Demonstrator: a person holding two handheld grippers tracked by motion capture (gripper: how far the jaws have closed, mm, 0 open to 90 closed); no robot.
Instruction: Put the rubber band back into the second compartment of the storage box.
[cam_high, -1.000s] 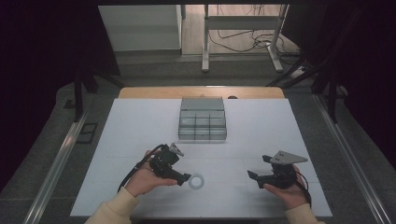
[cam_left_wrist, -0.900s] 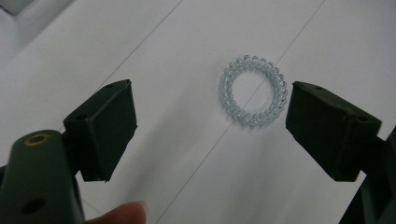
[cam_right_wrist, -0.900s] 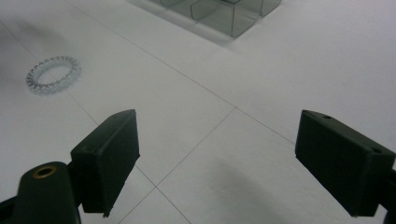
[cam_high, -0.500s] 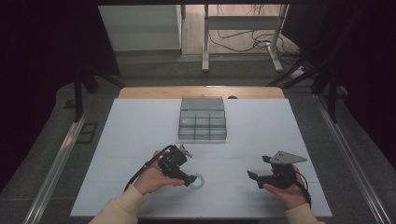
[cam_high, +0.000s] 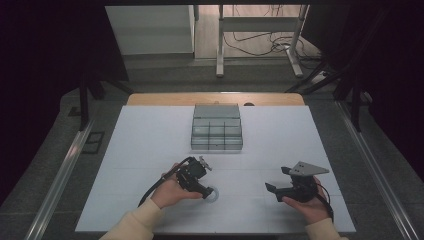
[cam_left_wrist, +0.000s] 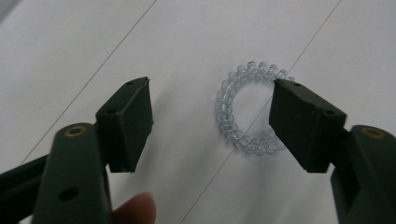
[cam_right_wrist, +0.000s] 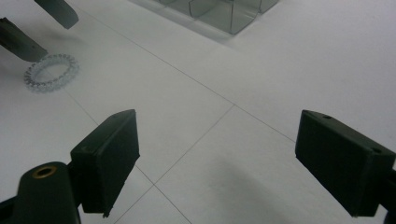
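The left gripper (cam_high: 209, 192) has slid right since a second ago, onto the clear coil hair tie (cam_high: 213, 193) near the counter's (cam_high: 150, 150) front edge; bare counter lies all round. Its own view shows jaws just narrowing, unclenched, the tie (cam_left_wrist: 247, 112) flat between them, its rim under the right-hand jaw. The right gripper (cam_right_wrist: 215, 163) gapes, holding nothing, over bare counter, well apart.

Three cameras: one fixed overhead, two riding on the grippers.

From the high view we look forward and down over the whole white table (cam_high: 150, 150). The left gripper view sits close above the coiled hair tie (cam_left_wrist: 247, 112), facing down. The right gripper view looks low across the table; we share the hair tie (cam_right_wrist: 51, 73) and compartment box (cam_right_wrist: 219, 14) with the high view.
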